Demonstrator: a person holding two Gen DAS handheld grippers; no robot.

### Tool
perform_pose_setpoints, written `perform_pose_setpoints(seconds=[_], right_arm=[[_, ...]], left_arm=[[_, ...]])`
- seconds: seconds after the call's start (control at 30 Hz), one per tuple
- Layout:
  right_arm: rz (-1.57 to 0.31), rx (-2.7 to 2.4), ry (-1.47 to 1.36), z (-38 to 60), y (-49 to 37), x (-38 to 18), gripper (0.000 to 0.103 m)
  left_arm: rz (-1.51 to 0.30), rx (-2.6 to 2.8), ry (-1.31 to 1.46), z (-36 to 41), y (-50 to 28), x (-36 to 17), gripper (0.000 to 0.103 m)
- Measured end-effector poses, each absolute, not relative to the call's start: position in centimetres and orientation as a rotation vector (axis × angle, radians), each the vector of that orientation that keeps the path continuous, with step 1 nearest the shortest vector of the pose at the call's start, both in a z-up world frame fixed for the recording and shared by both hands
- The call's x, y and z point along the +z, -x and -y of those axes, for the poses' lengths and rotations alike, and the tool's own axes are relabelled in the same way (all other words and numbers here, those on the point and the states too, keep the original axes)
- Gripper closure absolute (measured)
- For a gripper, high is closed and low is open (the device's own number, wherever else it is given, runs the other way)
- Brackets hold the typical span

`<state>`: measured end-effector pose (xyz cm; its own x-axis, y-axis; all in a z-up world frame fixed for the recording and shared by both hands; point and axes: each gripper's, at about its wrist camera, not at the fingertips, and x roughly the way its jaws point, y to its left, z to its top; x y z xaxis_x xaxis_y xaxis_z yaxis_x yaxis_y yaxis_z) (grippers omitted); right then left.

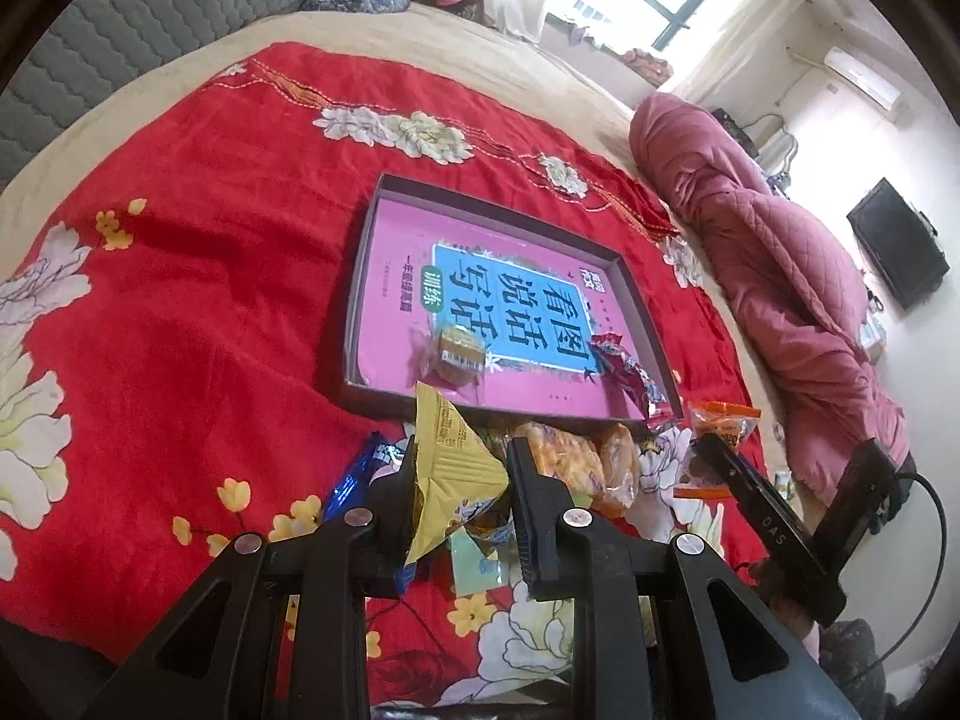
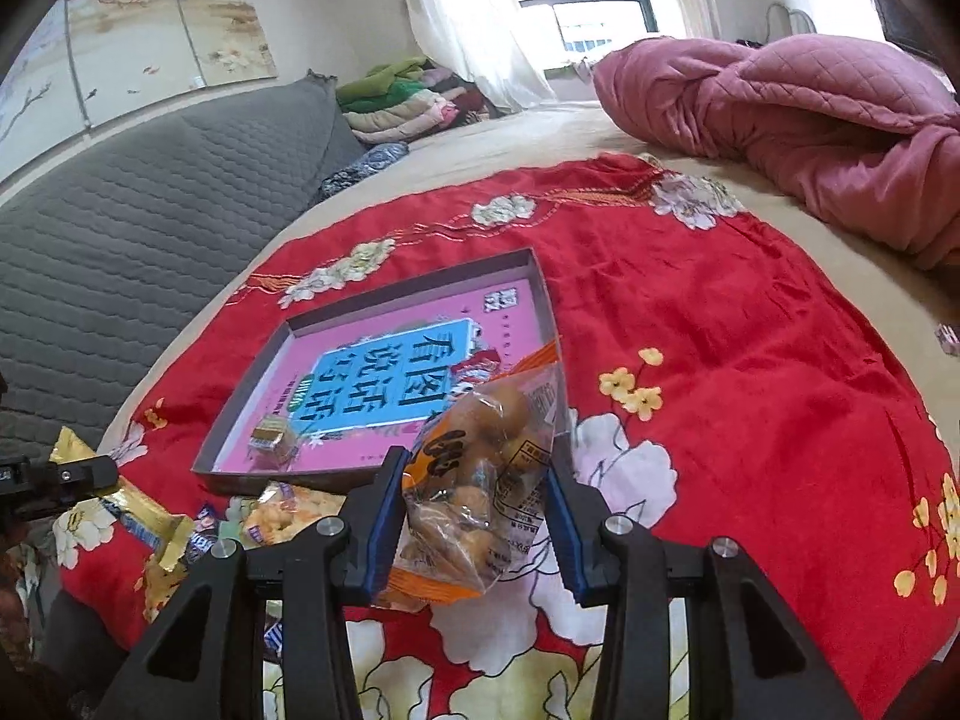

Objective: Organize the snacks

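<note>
A shallow box tray (image 1: 360, 276) with a pink and blue printed bottom lies on the red floral cloth; it also shows in the right wrist view (image 2: 252, 378). Inside it lie a small clear-wrapped cake (image 1: 453, 354) and a red packet (image 1: 624, 369). My left gripper (image 1: 462, 474) is shut on a yellow snack packet (image 1: 447, 468), just in front of the tray. My right gripper (image 2: 477, 498) is shut on a clear orange-edged bag of round brown snacks (image 2: 480, 480), near the tray's right front corner.
More snacks lie in a pile in front of the tray: a bag of orange puffs (image 1: 567, 468) and a blue packet (image 1: 360, 474). A pink quilt (image 2: 810, 114) is heaped at the right. A grey quilted headboard (image 2: 150, 210) stands at the left.
</note>
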<state>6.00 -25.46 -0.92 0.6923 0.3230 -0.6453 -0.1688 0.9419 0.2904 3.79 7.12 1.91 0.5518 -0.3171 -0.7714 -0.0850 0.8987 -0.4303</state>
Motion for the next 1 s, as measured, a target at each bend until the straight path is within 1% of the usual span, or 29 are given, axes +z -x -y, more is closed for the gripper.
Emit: perform_pose_setpoints(seconds=[0.1, 0.4, 0.73, 1.0], right_arm=[[-0.773, 0.28, -0.235, 25.8, -6.5, -1.3, 0.061], [-0.774, 0.312, -0.183, 24.0, -7.3, -1.5, 0.061], [-0.715, 0.306, -0.218, 24.0, -9.0, -0.6, 0.061], [-0.731, 0.321, -0.151, 22.1, -10.5, -1.7, 0.061]], left_arm=[[-0.982, -0.142, 0.457, -7.1, -3.9, 1.9, 0.077], [-0.957, -0.141, 0.464, -7.2, -5.2, 2.2, 0.077], [-0.921, -0.142, 0.46, -6.3, -8.1, 2.6, 0.077], [-0.924, -0.157, 0.44, -4.6, -10.3, 1.9, 0.077]])
